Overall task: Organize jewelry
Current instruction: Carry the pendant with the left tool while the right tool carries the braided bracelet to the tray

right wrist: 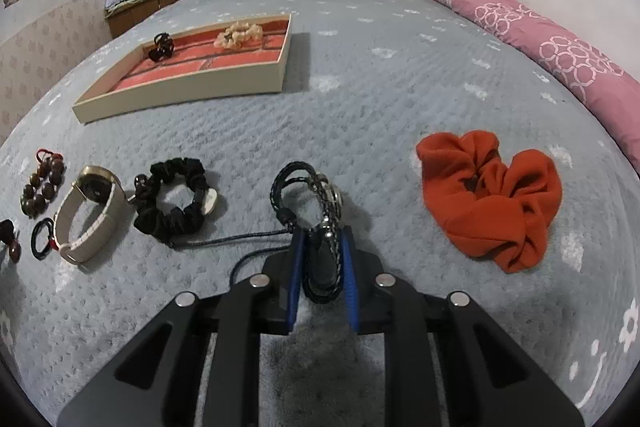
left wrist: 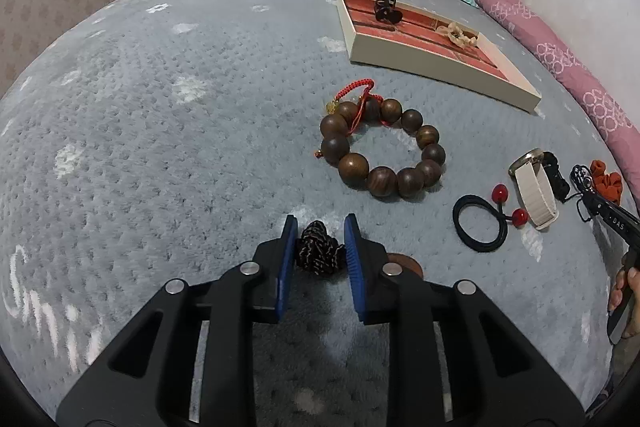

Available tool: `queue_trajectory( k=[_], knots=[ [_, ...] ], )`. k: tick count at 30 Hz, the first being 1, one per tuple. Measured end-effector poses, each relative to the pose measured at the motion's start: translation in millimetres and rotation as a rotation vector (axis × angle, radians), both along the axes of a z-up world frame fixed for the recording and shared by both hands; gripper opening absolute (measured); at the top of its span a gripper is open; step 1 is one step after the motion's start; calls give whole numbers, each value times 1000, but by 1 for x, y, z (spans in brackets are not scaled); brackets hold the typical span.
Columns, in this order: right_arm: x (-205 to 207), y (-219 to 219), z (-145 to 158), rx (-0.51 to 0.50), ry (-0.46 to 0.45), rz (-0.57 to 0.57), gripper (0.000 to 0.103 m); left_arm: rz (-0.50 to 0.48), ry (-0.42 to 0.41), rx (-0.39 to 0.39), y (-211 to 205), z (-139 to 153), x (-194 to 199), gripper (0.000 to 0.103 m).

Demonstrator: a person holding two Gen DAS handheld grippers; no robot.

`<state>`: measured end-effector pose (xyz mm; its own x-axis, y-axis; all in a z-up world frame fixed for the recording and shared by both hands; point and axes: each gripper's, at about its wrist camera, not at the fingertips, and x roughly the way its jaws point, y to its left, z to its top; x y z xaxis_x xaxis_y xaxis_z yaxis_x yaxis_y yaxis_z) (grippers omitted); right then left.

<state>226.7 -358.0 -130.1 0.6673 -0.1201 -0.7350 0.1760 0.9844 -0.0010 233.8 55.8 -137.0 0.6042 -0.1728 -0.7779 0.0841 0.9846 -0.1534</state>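
My left gripper (left wrist: 321, 223) is low over the grey bedspread, its blue pads shut on a small dark braided bracelet with pale flecks (left wrist: 318, 251). A brown bead (left wrist: 404, 263) peeks out behind its right finger. My right gripper (right wrist: 322, 231) is shut on a black braided cord bracelet with a metal clasp (right wrist: 316, 195), whose loops stick out ahead and whose thin cord trails left. The cream tray with red compartments (right wrist: 180, 95) (left wrist: 420, 67) lies farther back, holding a black hair claw (right wrist: 160, 45) and a cream flower scrunchie (right wrist: 238, 35).
Loose on the bedspread are a wooden bead bracelet with red cord (left wrist: 384, 147), a black hair tie with red beads (left wrist: 480, 223), a white-strapped watch (right wrist: 90, 211), a black scrunchie (right wrist: 176, 203) and an orange scrunchie (right wrist: 488, 195). A pink rolled quilt (right wrist: 540, 39) lines the right side.
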Motion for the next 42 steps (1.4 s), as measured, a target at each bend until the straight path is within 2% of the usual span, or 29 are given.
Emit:
queue_trajectory(
  k=[13,21,26,32,35,42],
  knots=[
    [5,1,23,-2,-57,-9,19,-6,-55,26,-7,24,9,22],
    [31,5,41,8,-86,1,19,-29,-111,35,-20,55,33,21],
    [56,9,59,16,-120,13,19,-39,-162,54,-35,81,63,21],
    [105,22,84,17,-147,42,19,-51,-204,63,-60,108,116,21],
    [134,30,91,23,-148,56,19,-59,-191,46,-73,110,150,21],
    [205,45,88,47,-138,74,19,-67,-177,62,-105,104,224,21]
  ],
)
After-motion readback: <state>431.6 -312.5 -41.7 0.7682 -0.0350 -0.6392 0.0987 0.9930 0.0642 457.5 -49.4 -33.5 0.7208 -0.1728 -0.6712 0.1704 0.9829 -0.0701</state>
